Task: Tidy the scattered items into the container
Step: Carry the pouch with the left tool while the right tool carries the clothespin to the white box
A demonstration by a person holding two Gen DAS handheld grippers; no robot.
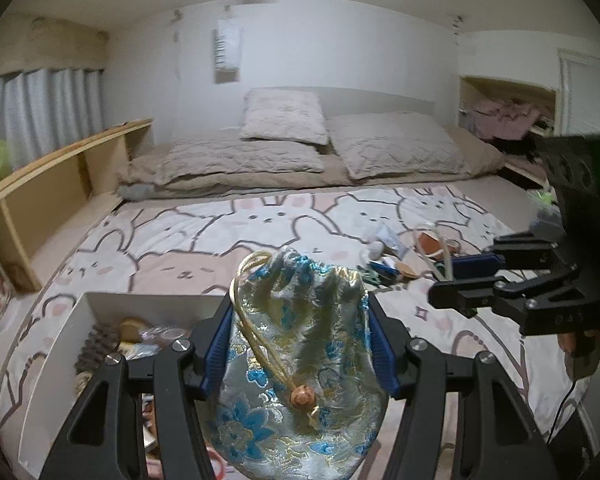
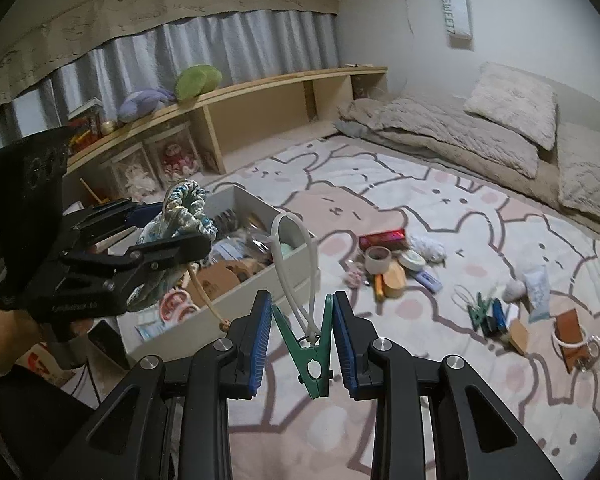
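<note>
Meanwhile left gripper (image 1: 300, 344) clamps brocade pouch (image 1: 300, 380); right gripper (image 2: 302, 340) pinches green clothespin (image 2: 310, 356).

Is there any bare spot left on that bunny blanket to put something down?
Yes. The blanket lies bare between the white container and the pillows, and again in front of the right gripper. It is crowded around the tape roll and the green clips. The container itself looks nearly full.
</note>
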